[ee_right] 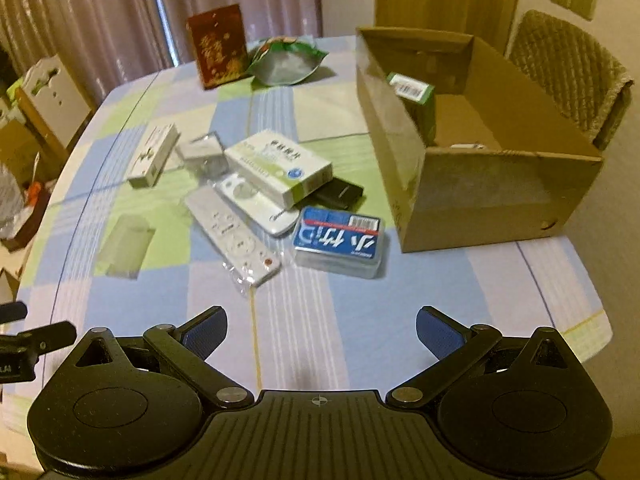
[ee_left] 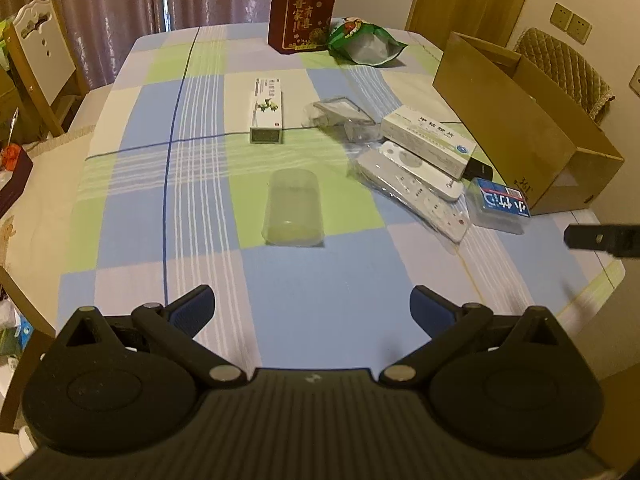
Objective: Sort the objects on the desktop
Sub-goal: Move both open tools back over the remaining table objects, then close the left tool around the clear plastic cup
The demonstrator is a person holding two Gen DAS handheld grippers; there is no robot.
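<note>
My left gripper [ee_left: 312, 306] hangs open over the near table edge, empty. In front of it lies a clear plastic box [ee_left: 293, 213]. Further off are a long white carton [ee_left: 266, 111], a white medicine box [ee_left: 428, 138], two white remotes in plastic [ee_left: 416, 192] and a blue-labelled clear case [ee_left: 500, 204]. My right gripper [ee_right: 322, 330] is open and empty too, short of the blue-labelled case [ee_right: 340, 242] and the remotes [ee_right: 236, 232]. The medicine box [ee_right: 280, 166] rests on a black item [ee_right: 340, 192]. A cardboard box [ee_right: 480, 184] at the right holds a green carton [ee_right: 414, 94].
A dark red gift box [ee_left: 302, 12] and a green snack bag [ee_left: 362, 42] stand at the far side of the checked tablecloth [ee_left: 320, 280]. Chairs stand at the left [ee_left: 40, 60] and behind the cardboard box [ee_right: 568, 76]. Curtains hang behind the table.
</note>
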